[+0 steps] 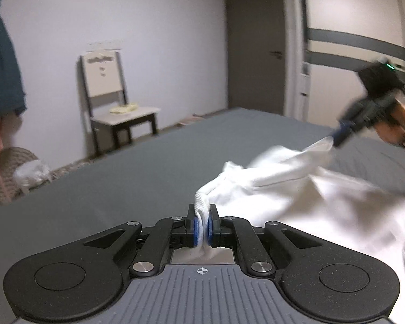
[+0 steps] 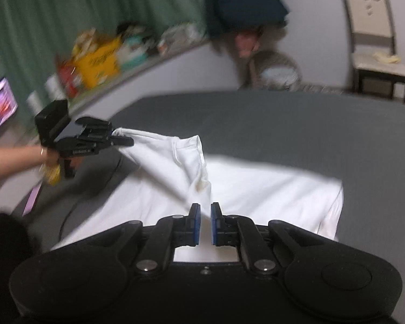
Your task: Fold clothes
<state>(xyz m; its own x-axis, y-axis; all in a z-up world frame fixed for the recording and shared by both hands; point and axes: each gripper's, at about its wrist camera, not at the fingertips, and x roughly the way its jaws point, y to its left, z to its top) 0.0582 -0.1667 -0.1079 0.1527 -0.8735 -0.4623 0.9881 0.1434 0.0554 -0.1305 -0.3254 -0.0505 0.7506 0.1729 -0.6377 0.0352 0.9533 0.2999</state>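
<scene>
A white garment [image 1: 297, 189] with a ribbed edge lies partly on the grey bed [image 1: 121, 183] and is lifted at two ends. My left gripper [image 1: 201, 226] is shut on a bunched ribbed part of it. In the right wrist view the left gripper [image 2: 121, 139] holds one corner up at the left. The right gripper [image 1: 337, 137] is blurred at the right, and a stretched tip of the cloth runs up into it. The right gripper [image 2: 205, 224] has its pads close together, with the white garment [image 2: 256, 194] rising in a ridge into them.
The grey bed [image 2: 283, 129] stretches ahead. A chair [image 1: 113, 100], a wicker basket [image 1: 13, 172] and a grey door [image 1: 256, 48] stand beyond it. A cluttered shelf [image 2: 100, 64], a dark cable [image 2: 75, 205] and a phone [image 2: 31, 201] are at the left. A person's forearm [image 2: 10, 162] holds the left gripper.
</scene>
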